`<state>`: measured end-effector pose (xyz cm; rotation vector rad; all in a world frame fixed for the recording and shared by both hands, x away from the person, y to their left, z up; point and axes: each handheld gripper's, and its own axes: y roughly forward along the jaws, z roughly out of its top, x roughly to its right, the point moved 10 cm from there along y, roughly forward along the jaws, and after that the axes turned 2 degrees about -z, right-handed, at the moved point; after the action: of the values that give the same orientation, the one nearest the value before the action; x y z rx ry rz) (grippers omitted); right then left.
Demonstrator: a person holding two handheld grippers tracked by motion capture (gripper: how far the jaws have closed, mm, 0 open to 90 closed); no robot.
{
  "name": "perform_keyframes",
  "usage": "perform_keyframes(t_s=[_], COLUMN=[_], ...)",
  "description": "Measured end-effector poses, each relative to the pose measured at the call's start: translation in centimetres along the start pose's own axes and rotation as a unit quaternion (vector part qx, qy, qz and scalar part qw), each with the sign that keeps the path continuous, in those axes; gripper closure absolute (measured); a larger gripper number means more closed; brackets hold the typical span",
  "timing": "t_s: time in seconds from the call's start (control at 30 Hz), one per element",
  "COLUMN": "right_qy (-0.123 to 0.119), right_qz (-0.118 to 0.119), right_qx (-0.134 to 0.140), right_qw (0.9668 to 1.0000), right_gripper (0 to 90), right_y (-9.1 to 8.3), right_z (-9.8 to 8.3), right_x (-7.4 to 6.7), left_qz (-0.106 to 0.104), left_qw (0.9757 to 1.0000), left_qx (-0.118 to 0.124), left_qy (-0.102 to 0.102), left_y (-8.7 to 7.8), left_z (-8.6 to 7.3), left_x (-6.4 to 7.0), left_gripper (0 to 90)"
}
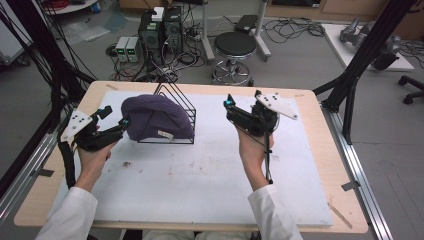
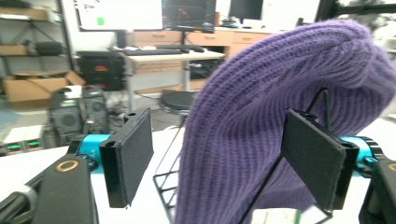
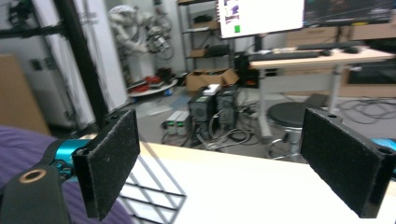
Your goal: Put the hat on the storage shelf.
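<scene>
Now the purple knit beanie (image 1: 157, 119) drapes over the black wire rack (image 1: 181, 107) on the white table mat (image 1: 210, 175). Just beside it, the left gripper (image 1: 116, 119) has its jaws spread, pinching nothing. Well apart, the right gripper (image 1: 242, 100) hovers with jaws wide and empty.

purple ribbed beanie (image 1: 156, 117), black wire rack (image 1: 177, 102), white mat (image 1: 210, 175)

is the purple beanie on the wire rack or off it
On it: the purple beanie drapes over the black wire rack, whose wires show beneath it.
</scene>
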<state>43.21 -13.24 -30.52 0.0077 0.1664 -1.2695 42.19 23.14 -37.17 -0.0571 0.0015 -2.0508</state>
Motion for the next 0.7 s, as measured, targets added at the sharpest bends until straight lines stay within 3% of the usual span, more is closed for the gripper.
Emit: perform_keyframes(t_s=[0.03, 0.13, 0.17, 0.4, 0.43, 0.53, 0.7], right_qy=[0.0, -0.013, -0.013, -0.007, -0.007, 0.005, 0.008], right_qz=[0.0, -0.022, -0.022, -0.054, -0.054, -0.084, -0.096], right_qx=[0.0, 0.007, 0.007, 0.008, 0.008, 0.033, 0.037], right_qw=[1.0, 0.9996, 0.9996, 0.9985, 0.9985, 0.9959, 0.9947], right_gripper=[12.0, 12.0, 12.0, 12.0, 12.0, 11.9, 12.0], right_y=[0.0, -1.6, -1.6, -3.9, -3.9, -5.4, -7.0], right_z=[0.0, -0.3, -0.3, -1.5, -1.5, -1.9, -1.5], right_x=[0.0, 2.1, 2.1, 5.9, 5.9, 7.7, 8.6], left_qz=[0.005, 0.015, 0.017, 0.031, 0.035, 0.054, 0.071], left_qw=[1.0, 0.9997, 0.9997, 0.9986, 0.9984, 0.9963, 0.9942], left_qx=[0.003, 0.016, 0.019, 0.042, 0.045, 0.066, 0.077], left_qy=[-0.001, -0.005, -0.004, 0.0, -0.001, -0.01, -0.026], left_y=[-0.2, -0.7, -0.9, -2.2, -2.4, -3.4, -4.3], left_z=[0.1, 0.4, 0.5, 1.3, 1.4, 1.8, 1.8], left_x=[0.0, 0.0, 0.1, 0.1, -0.1, -0.6, -1.3], left_gripper=[25.2, 24.6, 24.6, 24.5, 24.5, 24.1, 22.7])
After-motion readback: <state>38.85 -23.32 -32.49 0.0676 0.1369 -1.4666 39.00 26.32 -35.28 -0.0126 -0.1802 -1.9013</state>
